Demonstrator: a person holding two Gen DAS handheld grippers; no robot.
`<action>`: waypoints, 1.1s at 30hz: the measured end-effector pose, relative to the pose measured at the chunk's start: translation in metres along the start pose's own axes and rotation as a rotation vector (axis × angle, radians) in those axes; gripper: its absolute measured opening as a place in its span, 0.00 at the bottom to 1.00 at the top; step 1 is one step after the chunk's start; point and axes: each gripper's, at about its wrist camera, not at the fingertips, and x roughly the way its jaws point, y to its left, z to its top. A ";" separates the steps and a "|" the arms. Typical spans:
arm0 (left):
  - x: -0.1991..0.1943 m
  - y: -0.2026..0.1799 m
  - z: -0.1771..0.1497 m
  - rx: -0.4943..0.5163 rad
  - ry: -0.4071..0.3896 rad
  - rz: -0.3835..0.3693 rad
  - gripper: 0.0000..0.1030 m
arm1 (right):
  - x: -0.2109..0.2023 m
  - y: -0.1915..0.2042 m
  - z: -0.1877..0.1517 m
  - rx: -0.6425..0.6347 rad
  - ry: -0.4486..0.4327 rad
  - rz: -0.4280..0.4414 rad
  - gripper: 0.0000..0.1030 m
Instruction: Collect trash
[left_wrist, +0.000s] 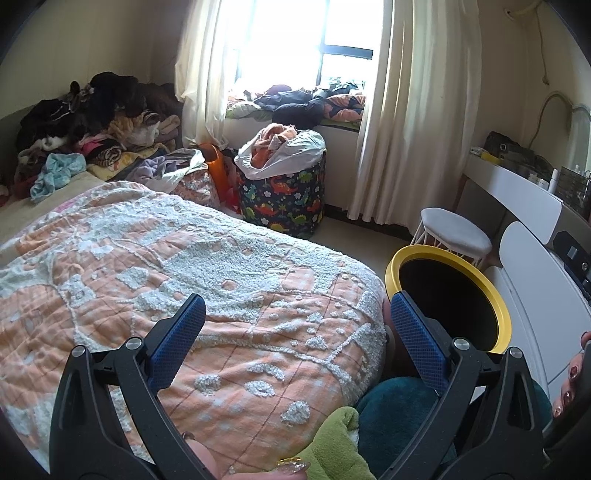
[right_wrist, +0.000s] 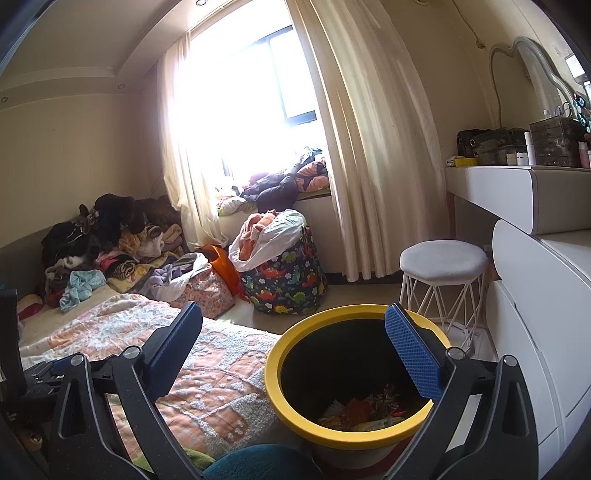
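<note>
A trash bin with a yellow rim (right_wrist: 275, 391) stands on the floor beside the bed. Colourful wrappers and paper scraps (right_wrist: 365, 408) lie at its bottom. My right gripper (right_wrist: 295, 332) is open and empty, held above the bin's mouth. The bin's yellow rim also shows in the left wrist view (left_wrist: 500, 302), to the right. My left gripper (left_wrist: 295, 325) is open and empty, held over the orange and white bedspread (left_wrist: 166, 258). No loose trash shows on the bedspread.
A heap of clothes (left_wrist: 92, 122) lies at the bed's far end. A dinosaur-print hamper (right_wrist: 284, 280) and a white stool (right_wrist: 443, 262) stand on the floor by the curtain. A white dresser (right_wrist: 535, 295) runs along the right.
</note>
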 end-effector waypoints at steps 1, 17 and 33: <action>0.000 0.000 0.000 0.000 0.000 0.001 0.89 | 0.000 0.000 0.000 0.000 0.000 0.000 0.94; 0.000 0.000 -0.001 0.001 -0.003 0.001 0.89 | -0.001 -0.002 0.001 0.003 -0.002 0.006 0.94; -0.012 0.118 0.001 -0.255 0.019 0.179 0.89 | 0.038 0.128 0.041 -0.180 0.080 0.387 0.94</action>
